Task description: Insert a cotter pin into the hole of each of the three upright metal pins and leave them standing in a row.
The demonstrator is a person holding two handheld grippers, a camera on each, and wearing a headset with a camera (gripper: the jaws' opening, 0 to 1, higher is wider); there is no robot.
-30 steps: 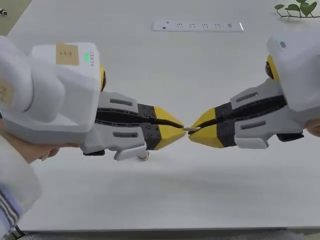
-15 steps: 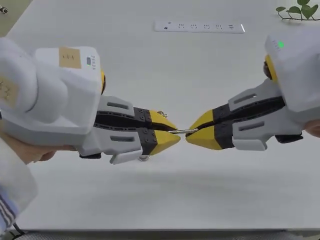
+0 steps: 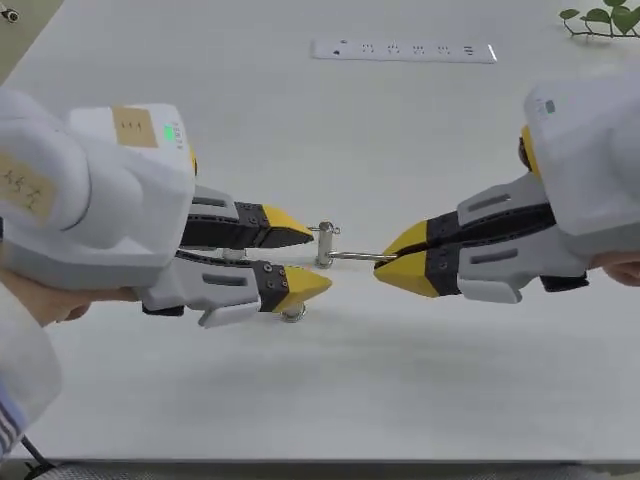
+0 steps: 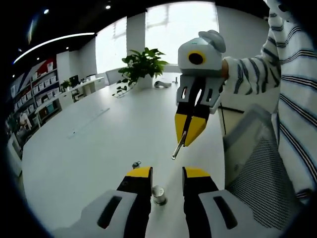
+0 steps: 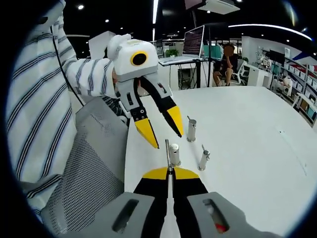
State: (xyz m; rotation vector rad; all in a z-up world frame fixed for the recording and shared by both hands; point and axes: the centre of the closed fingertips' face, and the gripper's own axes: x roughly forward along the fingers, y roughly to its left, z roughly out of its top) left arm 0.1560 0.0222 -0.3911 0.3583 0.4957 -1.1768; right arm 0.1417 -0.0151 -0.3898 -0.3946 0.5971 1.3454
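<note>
Three short upright metal pins stand on the white table: one (image 5: 191, 130) farther back, one (image 5: 204, 157) to the right, one (image 5: 174, 153) close to my right gripper (image 5: 169, 171). That gripper (image 3: 385, 264) is shut on a thin cotter pin (image 3: 355, 256), held level, its free end pointing at an upright pin (image 3: 325, 247). I cannot tell whether they touch. My left gripper (image 3: 310, 260) is open, its jaws spread above and below that pin. Another pin (image 3: 292, 313) peeks out under its lower jaw. In the left gripper view a pin (image 4: 158, 194) sits between my open jaws.
A white power strip (image 3: 403, 50) lies at the far side of the table (image 3: 330, 380). A green plant sprig (image 3: 600, 18) sits at the far right corner. A chair with a mesh back (image 5: 91, 163) stands beside the table edge. A person sits in the background (image 5: 229, 59).
My left gripper has opened and drawn back to the left, away from the cotter pin. The right gripper still holds the cotter pin, now uncovered, and an upright pin shows between the grippers.
</note>
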